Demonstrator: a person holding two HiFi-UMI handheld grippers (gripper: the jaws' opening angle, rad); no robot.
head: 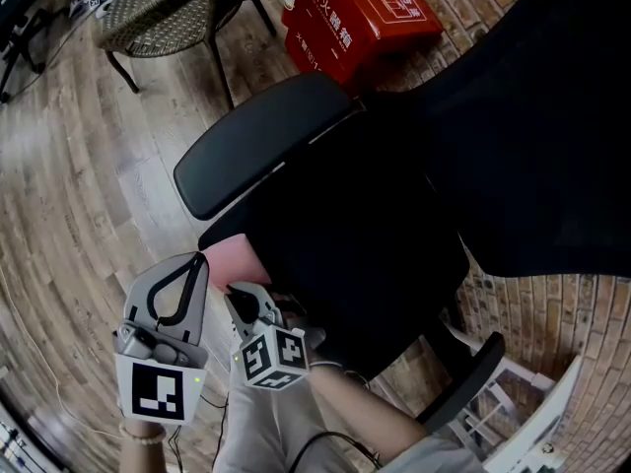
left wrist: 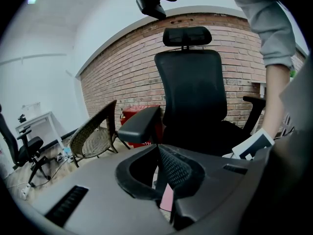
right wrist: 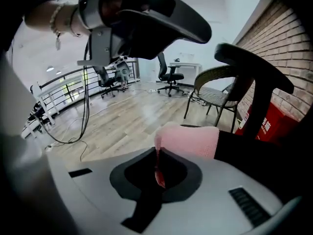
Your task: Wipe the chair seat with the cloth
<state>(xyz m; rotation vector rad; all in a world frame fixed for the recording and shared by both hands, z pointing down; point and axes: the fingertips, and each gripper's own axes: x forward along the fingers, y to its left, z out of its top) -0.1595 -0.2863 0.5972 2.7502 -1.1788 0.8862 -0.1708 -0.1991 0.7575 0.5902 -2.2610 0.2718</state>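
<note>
Noted a pink cloth (head: 235, 257) draped over the front edge of the black chair seat (head: 375, 264), at the corner below the armrest (head: 261, 141).

Found the right gripper (head: 240, 294) just in front of that edge, jaws pressed together on the cloth's near hem. In the right gripper view (right wrist: 157, 153), saw the cloth (right wrist: 190, 138) rising folded straight out of the pinch, with its far part lying against the seat (right wrist: 264, 155).

Found the left gripper (head: 200, 257) beside it, jaws closed tip to tip, tip right at the cloth's outer edge. Could not tell whether any cloth is caught there.

Behind the chair, noted a red box (head: 355, 13) and a wicker chair (head: 163, 8) on the wood floor (head: 79, 185).
</note>
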